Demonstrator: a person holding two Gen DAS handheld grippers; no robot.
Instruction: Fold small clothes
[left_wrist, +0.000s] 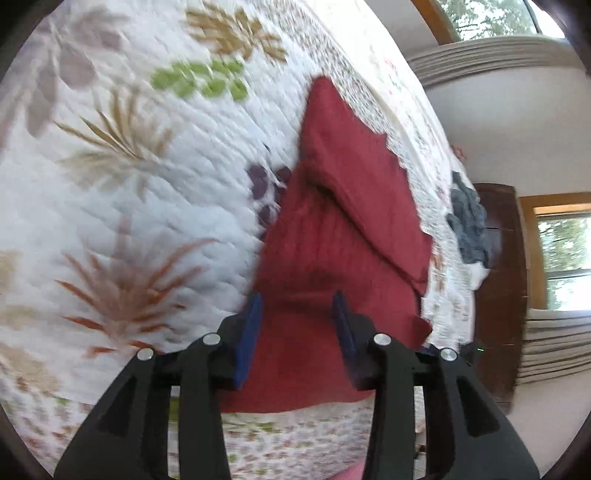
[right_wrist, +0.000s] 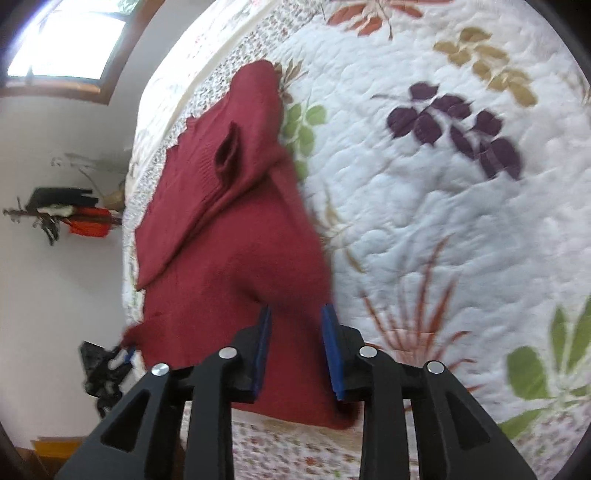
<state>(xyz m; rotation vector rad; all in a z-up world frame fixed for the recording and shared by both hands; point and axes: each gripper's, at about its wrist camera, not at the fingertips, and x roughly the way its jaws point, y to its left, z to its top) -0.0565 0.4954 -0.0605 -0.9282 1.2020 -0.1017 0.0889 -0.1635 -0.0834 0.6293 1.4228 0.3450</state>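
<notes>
**Red knit garment spread between two parted grippers**

Lying on a white quilted bedspread (left_wrist: 155, 206) printed with coloured leaves, the dark red knitted garment (left_wrist: 332, 236) stretches away from both cameras toward the bed's far edge, with one panel folded diagonally across its body.

In the left wrist view, leaf prints fill the left side; the left gripper (left_wrist: 299, 306) sits at the centre with its blue-padded jaws spread apart over the garment's near part, gripping nothing. To the right, a crumpled grey-blue cloth (left_wrist: 469, 229) rests at the bed's edge, then a dark wooden cabinet (left_wrist: 498, 280) and a window.

In the right wrist view, a white wall with hanging clothes (right_wrist: 74, 218) stands left. The right gripper (right_wrist: 297, 314) is likewise released, jaws apart above the garment's near hem, with bare quilt to its right.
</notes>
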